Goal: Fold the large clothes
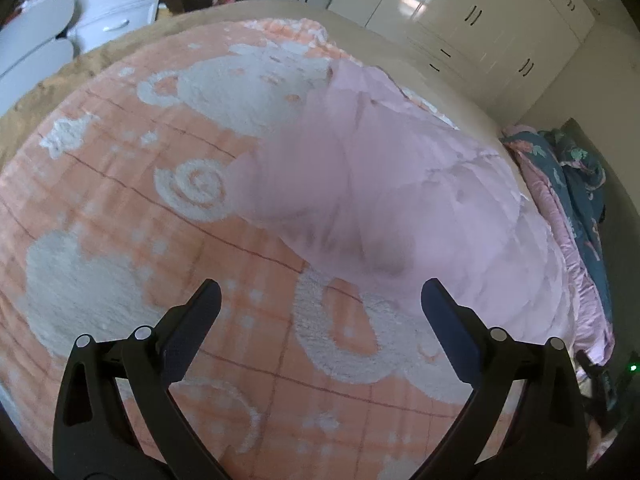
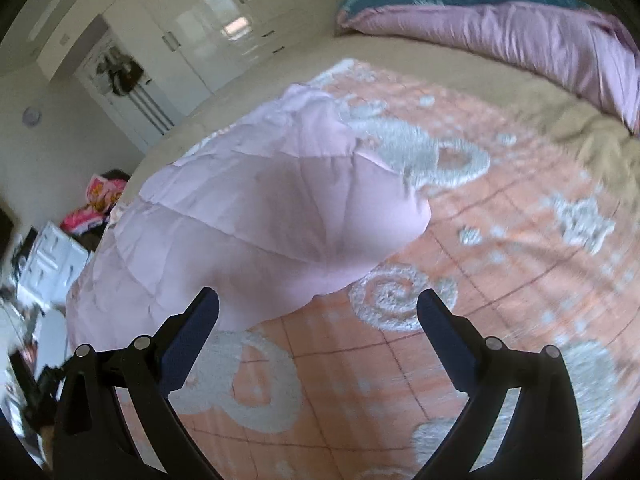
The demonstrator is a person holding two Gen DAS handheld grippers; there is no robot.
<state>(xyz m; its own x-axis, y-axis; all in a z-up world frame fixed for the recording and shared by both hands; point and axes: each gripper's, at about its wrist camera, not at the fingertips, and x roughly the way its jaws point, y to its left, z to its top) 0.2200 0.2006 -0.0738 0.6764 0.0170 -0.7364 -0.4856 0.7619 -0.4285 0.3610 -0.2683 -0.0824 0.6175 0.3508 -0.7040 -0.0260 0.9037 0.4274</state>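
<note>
A pale pink quilted puffy garment (image 1: 400,192) lies in a bulging heap on a peach blanket with white fluffy figures (image 1: 120,208) that covers the bed. In the right wrist view the garment (image 2: 248,216) fills the left middle, over the same blanket (image 2: 520,240). My left gripper (image 1: 320,300) is open and empty, hovering just short of the garment's near edge. My right gripper (image 2: 318,304) is open and empty, just above the garment's near edge.
A rolled quilt, dark teal and pink (image 1: 568,184), lies along the bed's side and shows in the right wrist view (image 2: 500,20). White wardrobes (image 1: 460,4) stand beyond the bed. White drawers (image 1: 116,4) and a pink bundle (image 2: 96,204) stand off the bed.
</note>
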